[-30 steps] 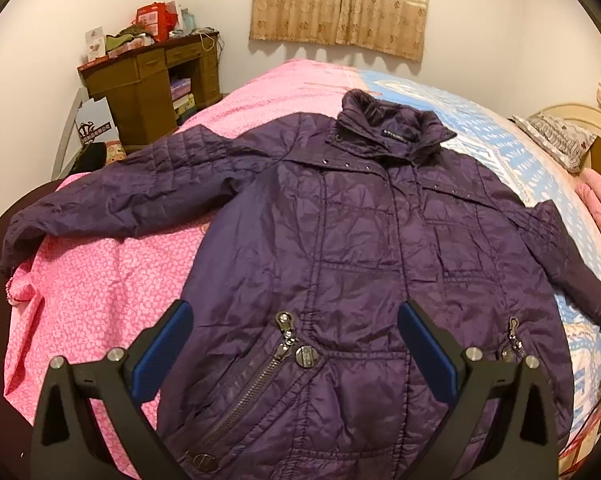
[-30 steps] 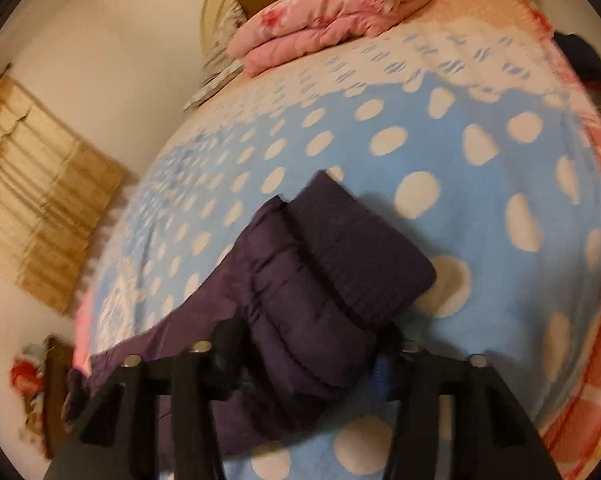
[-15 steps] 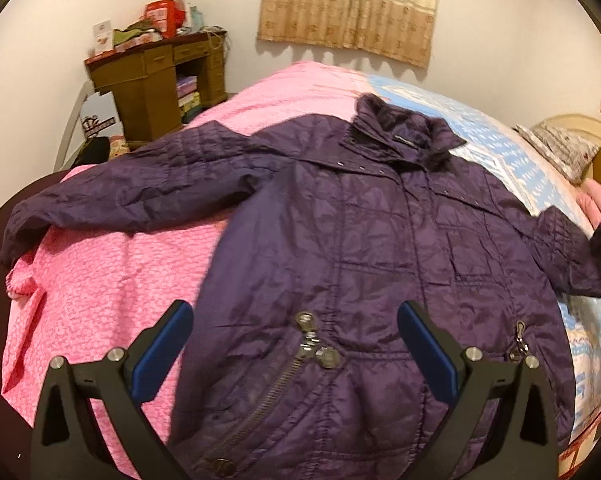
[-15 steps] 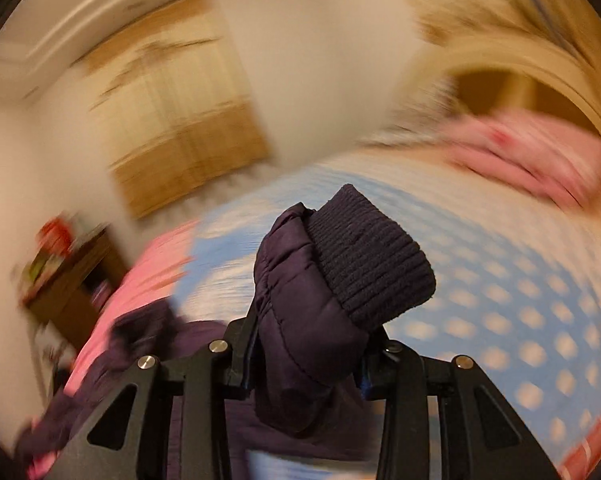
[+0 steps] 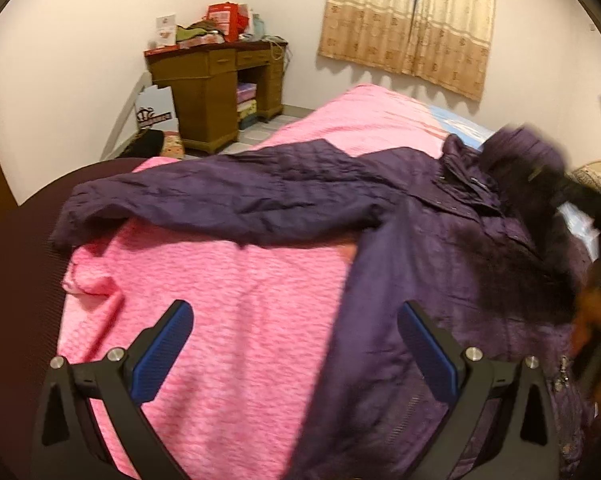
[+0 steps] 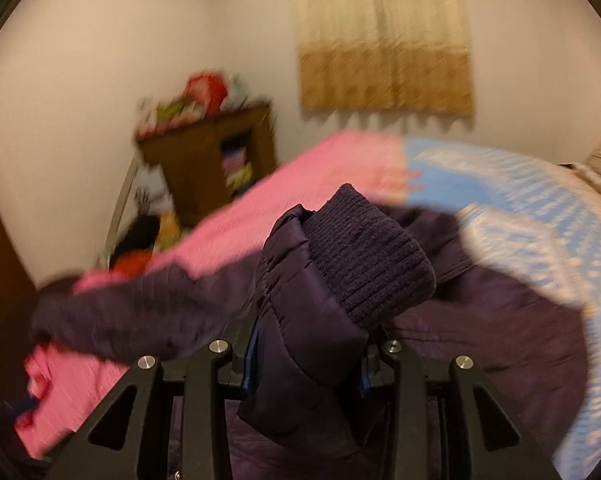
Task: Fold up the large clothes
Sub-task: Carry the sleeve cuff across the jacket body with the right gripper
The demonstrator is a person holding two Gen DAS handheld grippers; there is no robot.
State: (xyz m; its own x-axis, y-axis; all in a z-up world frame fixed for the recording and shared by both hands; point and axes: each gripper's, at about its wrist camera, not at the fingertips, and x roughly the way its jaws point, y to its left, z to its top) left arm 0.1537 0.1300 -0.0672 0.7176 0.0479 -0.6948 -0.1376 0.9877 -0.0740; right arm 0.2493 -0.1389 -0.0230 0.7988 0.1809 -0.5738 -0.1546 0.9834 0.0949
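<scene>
We see a bed (image 5: 228, 320) filling most of both views, covered by a nubbly pink blanket (image 5: 260, 288) with a fine woven pattern, and farther back by a pale blue blanket (image 6: 532, 216) dotted with white. Across it lies the large purple jacket (image 5: 432, 264), slick quilted fabric stitched in squares, creased and slightly shiny. Its one sleeve (image 5: 220, 200) stretches flat over the pink blanket toward the bed's dark edge.

The other sleeve (image 6: 308, 320) is lifted above the jacket's body, and we find it clamped in the right gripper (image 6: 306, 364): the black jaws press on the puffy fabric from both sides, having just eased a little wider without letting go. A thick ribbed knit cuff (image 6: 368, 264), dark and rounded, sticks out past the grip.

In the left wrist view that raised sleeve shows only as a blurred purple mass near the jacket's stand-up collar (image 5: 468, 172).

The left gripper (image 5: 292, 340) hangs above the pink blanket and the jacket's near side, its jaws spread wide with nothing between them; the blue ridged pads (image 5: 162, 352) are bare.

Beyond the bed stand a brown wooden desk (image 5: 212, 92) piled with boxes, and a beige patterned curtain (image 5: 408, 20) hanging in soft pleats.
</scene>
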